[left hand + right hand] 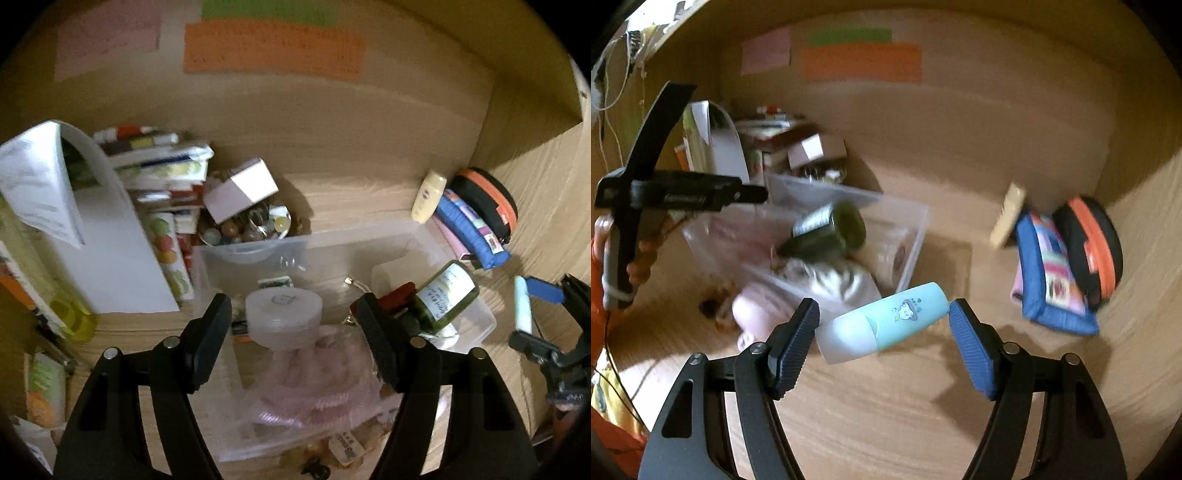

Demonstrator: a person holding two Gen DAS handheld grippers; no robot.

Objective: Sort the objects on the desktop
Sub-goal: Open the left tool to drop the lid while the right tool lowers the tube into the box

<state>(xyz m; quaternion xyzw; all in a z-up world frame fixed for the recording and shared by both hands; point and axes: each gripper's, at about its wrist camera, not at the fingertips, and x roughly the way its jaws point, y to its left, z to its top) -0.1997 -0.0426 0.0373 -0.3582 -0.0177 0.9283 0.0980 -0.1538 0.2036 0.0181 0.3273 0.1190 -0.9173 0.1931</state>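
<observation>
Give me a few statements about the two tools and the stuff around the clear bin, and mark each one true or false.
1. The right tool has a pale blue tube between its open jaws. True.
2. The green bottle stands upright on the desk. False: it lies tilted in the clear bin.
3. The left tool is shut on a round lid. False: it is open, above the bin.
4. An orange-and-black case sits by a blue pouch. True.
5. Orange paper is on the back wall. True.
</observation>
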